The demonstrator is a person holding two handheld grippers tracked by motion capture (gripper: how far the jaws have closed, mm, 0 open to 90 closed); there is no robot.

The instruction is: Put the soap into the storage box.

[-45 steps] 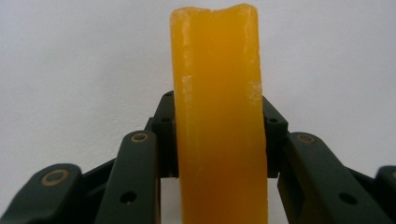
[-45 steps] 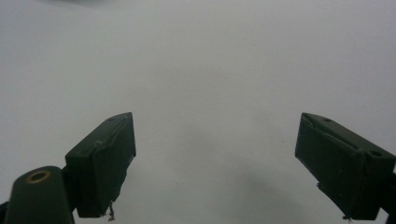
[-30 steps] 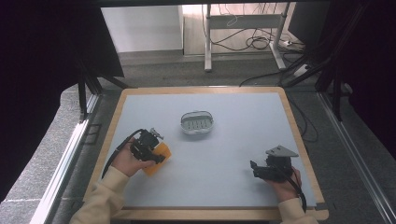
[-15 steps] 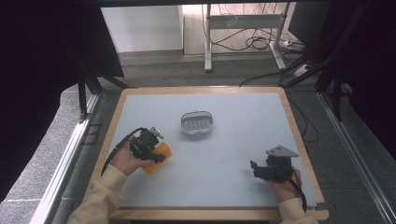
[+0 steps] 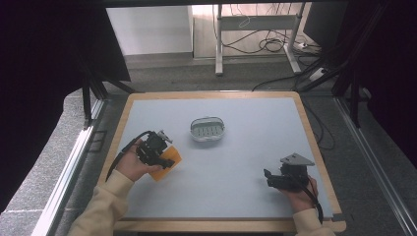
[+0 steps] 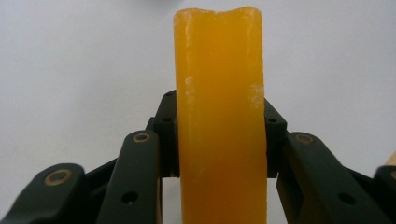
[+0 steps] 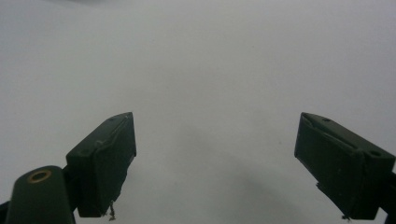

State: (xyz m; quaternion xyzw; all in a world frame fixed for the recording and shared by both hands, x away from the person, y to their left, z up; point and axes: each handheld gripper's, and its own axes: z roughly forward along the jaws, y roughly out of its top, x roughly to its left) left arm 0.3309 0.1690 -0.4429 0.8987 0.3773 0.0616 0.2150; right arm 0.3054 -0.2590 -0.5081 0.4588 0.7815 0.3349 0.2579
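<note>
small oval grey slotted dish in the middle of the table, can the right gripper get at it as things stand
Probably yes. The right gripper is open and holds nothing, and bare table lies between it and the small oval grey slotted dish. The left gripper, shut on an orange bar, sits off to the side.

Even overhead light is washing the table (image 5: 255, 147) pale, dark curtains are framing it, and both gripper views are looking soft.

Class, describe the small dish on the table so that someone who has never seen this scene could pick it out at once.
Start at the pale table with its wooden rim and look near its middle, a little toward the far edge. The dish sits there alone, apart from both grippers. It is a small pale oval with a ridged floor, unlike the orange block held at the left.
</note>
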